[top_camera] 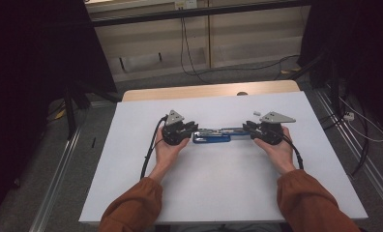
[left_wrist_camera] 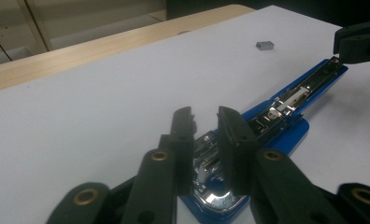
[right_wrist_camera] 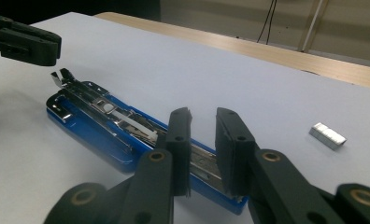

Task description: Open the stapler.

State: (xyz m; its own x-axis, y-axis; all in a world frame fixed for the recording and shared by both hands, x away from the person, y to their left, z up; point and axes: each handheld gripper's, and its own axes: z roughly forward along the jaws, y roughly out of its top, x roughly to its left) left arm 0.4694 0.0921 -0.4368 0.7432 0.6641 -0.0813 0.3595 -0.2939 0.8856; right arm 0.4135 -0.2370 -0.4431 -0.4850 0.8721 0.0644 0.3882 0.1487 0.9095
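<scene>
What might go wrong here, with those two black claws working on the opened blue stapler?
The opened blue metal stapler lies flat on the smooth white table, held only at its ends by the left gripper and right gripper, so it could slide or twist loose. The small silver block of staples lies loose nearby; a sweeping hand might knock it away.

From up top I've got the left gripper (top_camera: 187,129) and right gripper (top_camera: 250,127) at either end of the blue stapler (top_camera: 211,136), mid-table (top_camera: 204,193), small staple block (top_camera: 257,113) toward the far edge.
</scene>
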